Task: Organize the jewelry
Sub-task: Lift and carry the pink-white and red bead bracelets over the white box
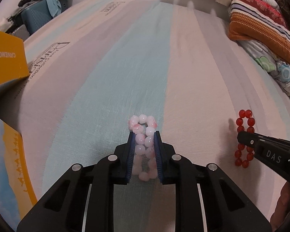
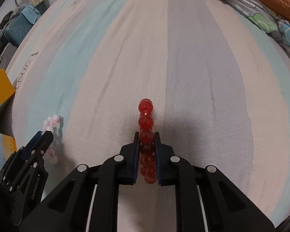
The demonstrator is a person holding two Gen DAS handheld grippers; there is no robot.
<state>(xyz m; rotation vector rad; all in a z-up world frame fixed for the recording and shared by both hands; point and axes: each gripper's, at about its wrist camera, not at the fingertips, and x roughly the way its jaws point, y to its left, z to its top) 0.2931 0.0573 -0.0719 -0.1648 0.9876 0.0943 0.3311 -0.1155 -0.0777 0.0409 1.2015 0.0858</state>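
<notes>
Where striped bedsheet spreads, pillows flank.

You're working in dim, warm, pinkish indoor light. Fisheye bending curves the bed stripes and blackens your corners. Far edges smear with blur. A soft shadow pools beneath the red bracelet, with small highlights on its beads.
</notes>
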